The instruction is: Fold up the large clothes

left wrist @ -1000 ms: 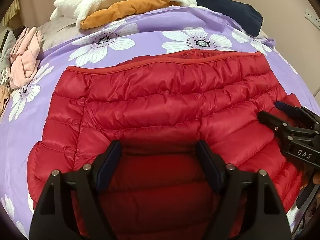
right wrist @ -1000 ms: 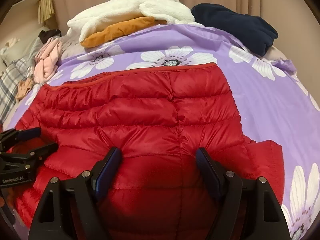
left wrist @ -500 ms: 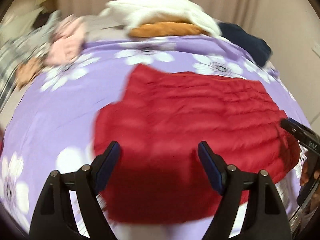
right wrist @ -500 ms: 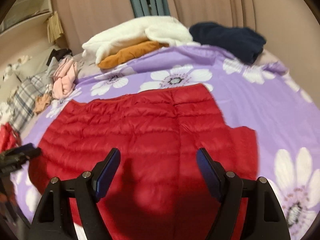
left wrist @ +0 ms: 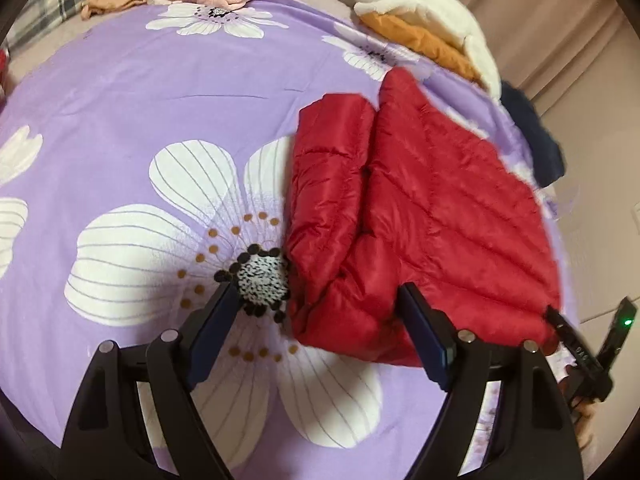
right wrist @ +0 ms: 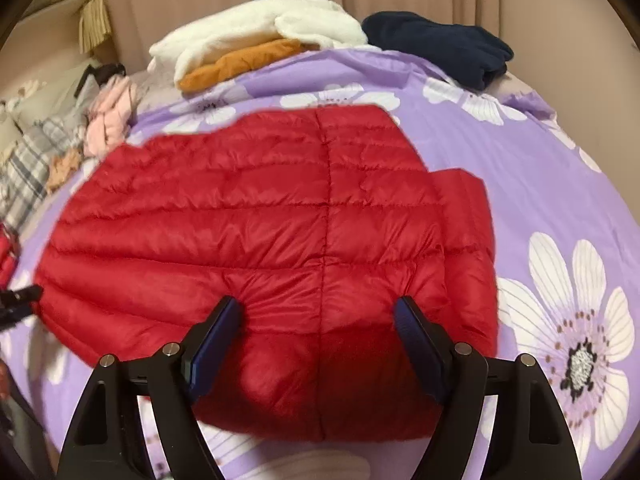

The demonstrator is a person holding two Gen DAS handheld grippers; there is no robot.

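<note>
Jaws of the left gripper point(left wrist: 316, 320) are seen spread wide and empty, set over the near left corner of the red puffer jacket point(left wrist: 420, 216), where a sleeve is doubled onto the body; the right gripper point(right wrist: 318, 332) is likewise parted with nothing pinched, its blue pads point(right wrist: 212, 336) poised above the jacket's near hem. The jacket is laid flat on the purple flowered bedspread point(left wrist: 120, 100), well short of the white and orange pile point(right wrist: 256, 36) and the navy garment point(right wrist: 440, 40) beyond it. The jacket is judged light, soft and springy, with a slick shell likely to slide and puff back open, so a hold is best taken deep on a quilted seam or the hem edge rather than on a loose bulge. The jacket's collar and front are not shown, the underside sleeve is hidden, and the left view is smeared at its edges.
</note>
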